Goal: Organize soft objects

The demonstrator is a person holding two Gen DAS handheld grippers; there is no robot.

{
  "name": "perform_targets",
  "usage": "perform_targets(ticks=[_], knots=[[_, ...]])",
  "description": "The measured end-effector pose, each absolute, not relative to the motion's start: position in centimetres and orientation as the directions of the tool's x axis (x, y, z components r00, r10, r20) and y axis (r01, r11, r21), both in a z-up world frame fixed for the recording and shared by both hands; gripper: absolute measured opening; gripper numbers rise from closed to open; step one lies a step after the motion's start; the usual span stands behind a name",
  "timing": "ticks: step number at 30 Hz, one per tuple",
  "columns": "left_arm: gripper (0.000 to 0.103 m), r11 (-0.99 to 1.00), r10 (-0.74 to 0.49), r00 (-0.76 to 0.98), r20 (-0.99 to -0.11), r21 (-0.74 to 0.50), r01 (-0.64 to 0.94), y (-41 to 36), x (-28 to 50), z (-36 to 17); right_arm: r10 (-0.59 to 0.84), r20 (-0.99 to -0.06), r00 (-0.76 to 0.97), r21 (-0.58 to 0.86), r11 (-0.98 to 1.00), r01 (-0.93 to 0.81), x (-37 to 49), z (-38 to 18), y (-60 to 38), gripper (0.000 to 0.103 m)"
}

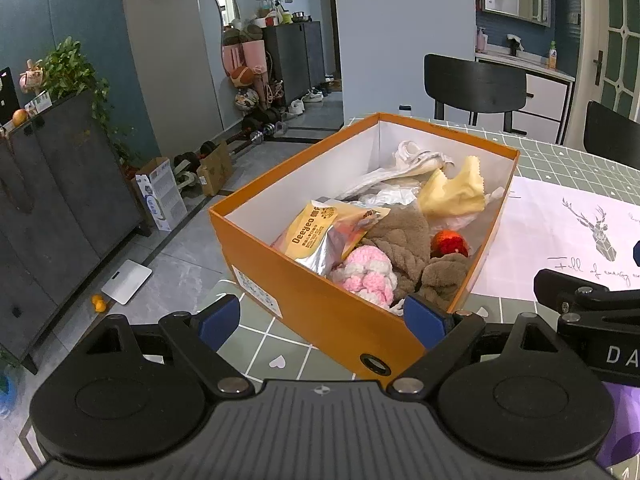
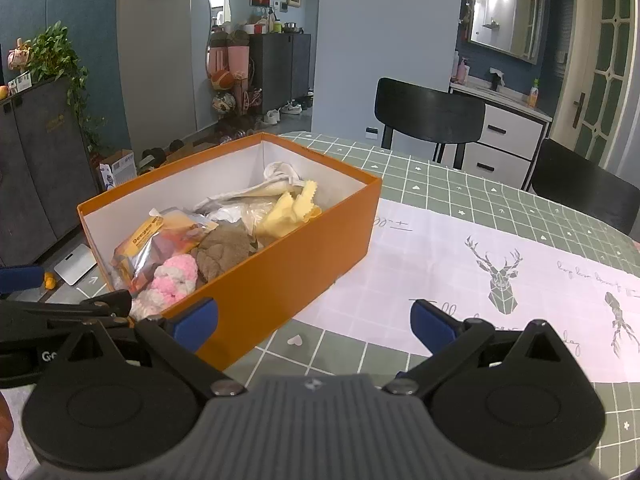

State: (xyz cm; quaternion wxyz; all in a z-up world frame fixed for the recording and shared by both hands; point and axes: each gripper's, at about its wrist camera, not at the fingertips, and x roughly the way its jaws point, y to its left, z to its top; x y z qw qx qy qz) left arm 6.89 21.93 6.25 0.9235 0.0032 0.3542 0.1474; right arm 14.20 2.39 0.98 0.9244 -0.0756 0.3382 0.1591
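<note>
soft objects [image 1: 384, 248] in orange box [image 1: 320, 312], both tools [image 1: 322, 320] [image 2: 314, 326] wide open, empty

I am reading "Deeyeo" on the yellow snack packet [image 1: 320, 232] lying in the orange box [image 1: 320, 312], at its nine o'clock side.

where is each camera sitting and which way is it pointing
Left wrist: on the left gripper, open, facing the orange box from its near corner; the right gripper shows at right.
Right wrist: on the right gripper, open, right of the box, facing the table; left gripper at left.
Shared: box, pink yarn toy, chair.
</note>
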Motion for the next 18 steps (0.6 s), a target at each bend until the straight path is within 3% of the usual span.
perform_targets(ticks=[18], knots=[[0.103,0.959,0.265,0.721,-0.641,0.095,-0.268,21.89,5.97,6.24,0.239,-0.646,0.725,-0.039,0.938,-0.343,13.39,0.98,2.45,0.100]])
